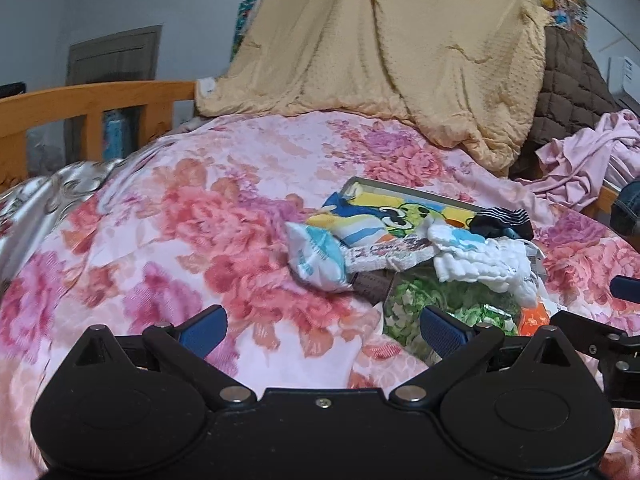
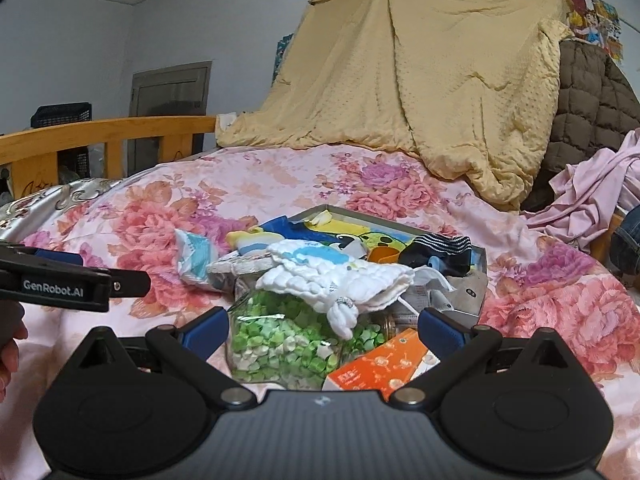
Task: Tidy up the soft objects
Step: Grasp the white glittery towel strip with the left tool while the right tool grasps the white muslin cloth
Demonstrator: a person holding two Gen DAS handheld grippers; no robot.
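Right gripper (image 2: 322,330): jaws apart, empty, jar of green pieces (image 2: 280,344) between them.
Left gripper (image 1: 322,330): jaws apart, over bare floral quilt (image 1: 200,220).
Hidden: tray (image 2: 478,280) mostly under white cloth (image 2: 344,280).

A crumpled white quilted cloth (image 2: 340,276) drapes over a jar of green pieces; a striped dark sock (image 2: 440,250) lies right, a cartoon towel (image 2: 320,232) behind.

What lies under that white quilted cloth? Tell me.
The white quilted cloth drapes over a clear jar of green and white pieces, its knotted corner hanging down the jar's front. The jar's top is covered, so no lid shows. Both grippers are open.
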